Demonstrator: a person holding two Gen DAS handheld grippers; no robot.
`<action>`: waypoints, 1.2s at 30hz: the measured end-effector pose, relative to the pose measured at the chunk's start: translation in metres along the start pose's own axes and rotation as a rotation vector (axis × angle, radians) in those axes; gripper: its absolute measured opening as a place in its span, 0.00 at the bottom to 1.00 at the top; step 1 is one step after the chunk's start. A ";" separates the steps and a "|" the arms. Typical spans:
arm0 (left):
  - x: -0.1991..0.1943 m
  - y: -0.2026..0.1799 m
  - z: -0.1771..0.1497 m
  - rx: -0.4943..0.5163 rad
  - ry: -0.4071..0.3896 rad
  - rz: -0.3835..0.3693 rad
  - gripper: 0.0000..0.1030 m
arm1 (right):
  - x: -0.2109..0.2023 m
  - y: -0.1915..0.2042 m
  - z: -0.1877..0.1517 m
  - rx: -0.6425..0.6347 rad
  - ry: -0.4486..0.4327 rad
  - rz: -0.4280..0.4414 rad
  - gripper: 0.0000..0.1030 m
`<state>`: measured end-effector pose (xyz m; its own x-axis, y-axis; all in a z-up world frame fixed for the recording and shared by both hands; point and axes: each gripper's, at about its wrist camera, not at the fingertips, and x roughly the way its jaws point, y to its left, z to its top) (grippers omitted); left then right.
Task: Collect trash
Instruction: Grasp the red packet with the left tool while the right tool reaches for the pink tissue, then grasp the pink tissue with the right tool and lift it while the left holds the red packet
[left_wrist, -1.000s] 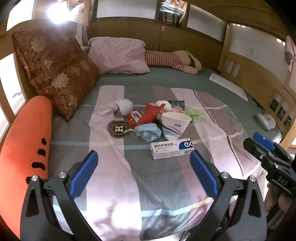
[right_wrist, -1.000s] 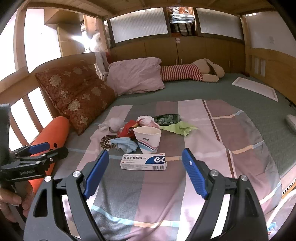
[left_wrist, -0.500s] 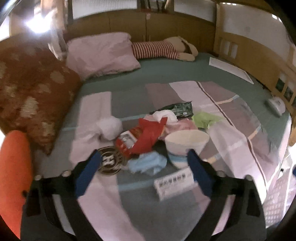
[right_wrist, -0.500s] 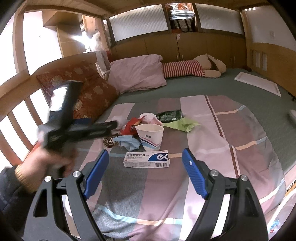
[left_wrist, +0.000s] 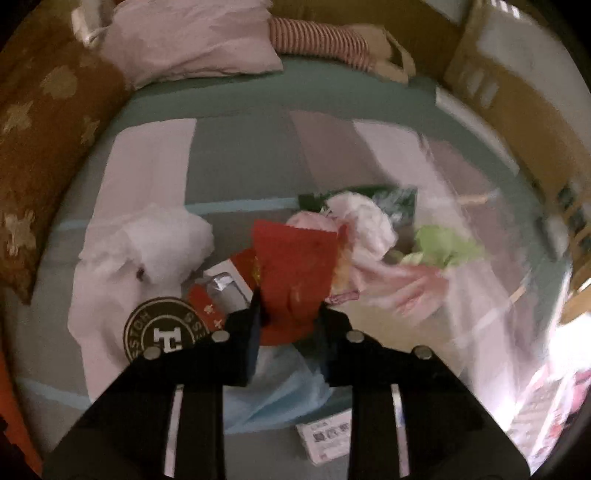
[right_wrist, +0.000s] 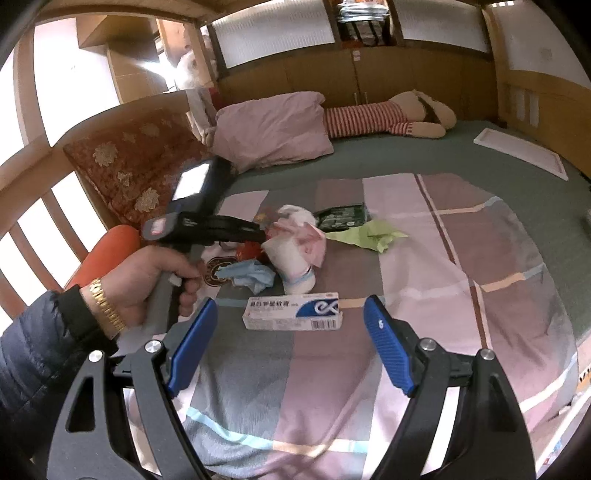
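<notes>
- Left hand-held gripper (left_wrist: 290, 314) is closing its jaws on the red wrapper (left_wrist: 295, 269); the wrapper sits right between the pads and looks pinched already, so I'd call it clamped on that.
- Right hand-held gripper (right_wrist: 290, 350) hangs with its jaws wide apart and nothing in them, the white-and-blue box (right_wrist: 293, 314) lying on the bed (right_wrist: 480, 258) just past its tips at 12 o'clock.
- Trash pile is mid-bed: paper cup (right_wrist: 295, 266) tipped over in the middle, blue mask (right_wrist: 251, 275) at its 9 o'clock, green paper (right_wrist: 365, 236) at its 2 o'clock, dark green packet (right_wrist: 341, 216) at 12, white tissue wad (left_wrist: 147, 243) at 9 o'clock of the red wrapper.
- What could go wrong, my guess: the wrapper is thin and slick, so a pinch on one edge could let it slide out on the lift. It also overlaps the pink bag (left_wrist: 399, 280), which could drag along and scatter the pile.
- Writing: the round dark coaster (left_wrist: 164, 330) has a big "H" and ring lettering I can't make out. The box has Chinese print and a barcode, too blurry to read.
</notes>
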<state>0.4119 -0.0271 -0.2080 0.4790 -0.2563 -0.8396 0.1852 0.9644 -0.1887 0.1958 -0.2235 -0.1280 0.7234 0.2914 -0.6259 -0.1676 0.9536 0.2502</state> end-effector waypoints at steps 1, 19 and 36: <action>-0.022 0.005 -0.002 -0.021 -0.044 -0.033 0.25 | 0.007 -0.004 0.009 0.020 0.012 0.024 0.77; -0.199 0.011 -0.106 -0.064 -0.361 0.017 0.25 | 0.249 -0.081 0.133 0.042 0.353 -0.173 0.55; -0.191 0.033 -0.098 -0.122 -0.341 0.016 0.25 | 0.285 -0.005 0.106 -0.186 0.459 -0.125 0.05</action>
<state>0.2420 0.0601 -0.1037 0.7436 -0.2286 -0.6284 0.0816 0.9638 -0.2540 0.4744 -0.1529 -0.2292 0.3835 0.1372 -0.9133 -0.2452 0.9685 0.0425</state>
